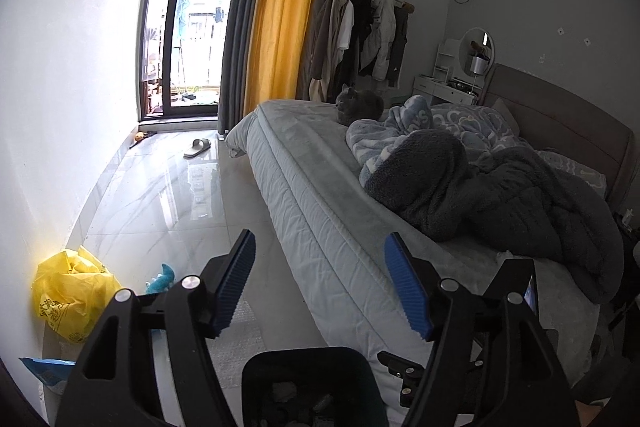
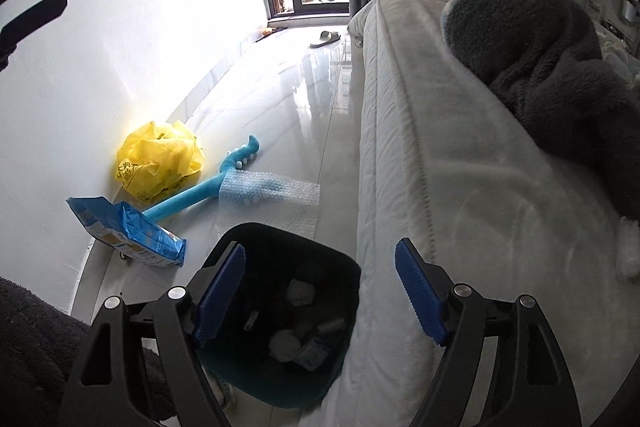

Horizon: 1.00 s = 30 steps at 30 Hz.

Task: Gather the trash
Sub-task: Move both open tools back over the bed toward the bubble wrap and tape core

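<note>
The trash we still have to collect lies on the floor by the white wall, to the left of the bed: a crumpled yellow plastic bag farthest along the wall, a blue snack packet nearer, and a sheet of bubble wrap between them and the black bin. The packet's long axis runs from far-left to near-right. We judge it the closest piece to our right gripper, which hangs over the bin's mouth, so the packet sits to the left of its jaws and a little farther out. Those jaws stand wide with nothing between them. Our left gripper is likewise spread and empty, aimed along the mattress edge, with the yellow bag low to its left. A blue long-handled toy lies under the bubble wrap; we doubt it is trash.
</note>
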Available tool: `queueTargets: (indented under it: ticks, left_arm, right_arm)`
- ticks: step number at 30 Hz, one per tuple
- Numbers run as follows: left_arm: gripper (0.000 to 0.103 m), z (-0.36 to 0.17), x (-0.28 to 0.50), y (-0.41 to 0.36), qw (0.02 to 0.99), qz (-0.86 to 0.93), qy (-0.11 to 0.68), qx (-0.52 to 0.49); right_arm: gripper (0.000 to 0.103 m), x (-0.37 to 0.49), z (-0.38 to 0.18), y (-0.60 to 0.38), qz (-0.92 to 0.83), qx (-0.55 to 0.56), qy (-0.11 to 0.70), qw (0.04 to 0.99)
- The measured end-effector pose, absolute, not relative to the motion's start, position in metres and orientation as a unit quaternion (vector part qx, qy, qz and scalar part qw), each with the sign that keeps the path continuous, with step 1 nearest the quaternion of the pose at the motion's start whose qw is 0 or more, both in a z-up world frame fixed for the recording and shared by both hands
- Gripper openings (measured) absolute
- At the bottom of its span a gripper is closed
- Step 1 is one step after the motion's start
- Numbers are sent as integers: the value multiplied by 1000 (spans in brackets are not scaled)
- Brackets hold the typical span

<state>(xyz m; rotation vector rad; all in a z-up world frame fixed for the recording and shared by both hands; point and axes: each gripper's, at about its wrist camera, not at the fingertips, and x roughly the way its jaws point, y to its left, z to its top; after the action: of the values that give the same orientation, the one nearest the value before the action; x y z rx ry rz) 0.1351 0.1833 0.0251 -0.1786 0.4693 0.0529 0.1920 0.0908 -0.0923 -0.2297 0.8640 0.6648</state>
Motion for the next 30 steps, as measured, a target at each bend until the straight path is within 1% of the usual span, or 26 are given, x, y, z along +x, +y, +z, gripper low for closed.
queueTargets:
  ticks: [4,7,13,20,23,30]
  left_arm:
    - [74,24,145,165,969,8,236,-80]
    - [78,20,155,155,967,-8,242,-83]
    - [80,10,180,130,964,-23,257,-69]
    - [83,-3,211,109,954,-59,280,-93]
    - [85,-9,221,101,950,-67,286,-102]
    - [85,-29,250,76,936,-94,318,-121]
  right_arm:
    - [79,198,-76,70,307,-119,393,858]
    - [81,206,-68,53,298,-138,381,864]
    - [82,225,-65,24,281,-184,365,868]
    - [82,246,-64,-15,264,-166,362,878]
    - [84,249,-62,-29,260,-168,354,882]
    - [84,259,-60,-68,243,-166,347,891]
